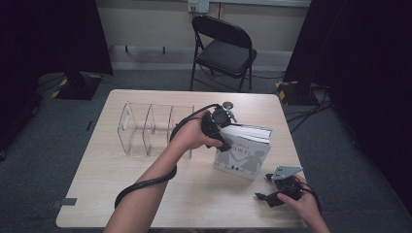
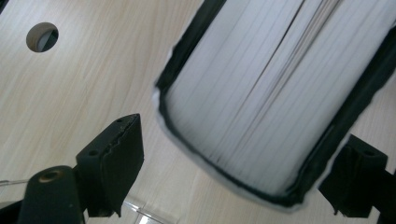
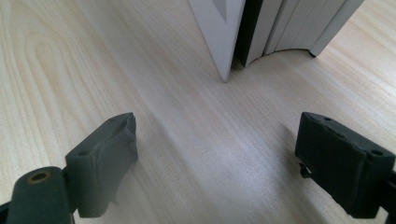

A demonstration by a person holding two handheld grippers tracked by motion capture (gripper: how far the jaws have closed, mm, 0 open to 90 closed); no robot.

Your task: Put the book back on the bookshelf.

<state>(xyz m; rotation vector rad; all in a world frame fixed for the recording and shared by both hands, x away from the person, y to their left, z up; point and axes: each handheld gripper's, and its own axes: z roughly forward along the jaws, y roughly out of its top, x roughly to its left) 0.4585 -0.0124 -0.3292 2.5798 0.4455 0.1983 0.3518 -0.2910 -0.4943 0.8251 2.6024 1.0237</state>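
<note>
We reach our bare left forearm far forward from the bottom edge in the high view, the hand wrapped round the black two-jaw left gripper [image 1: 219,127], whose thick black cable loops back beside the elbow; in its own view its jaws stand apart, one pad clear on the near side and the other at the far edge. Our right hand [image 1: 299,199] sits low at the near right, holding the black right gripper [image 1: 265,187] with its grey three-cornered plate, jaws spread wide with nothing between them.
</note>
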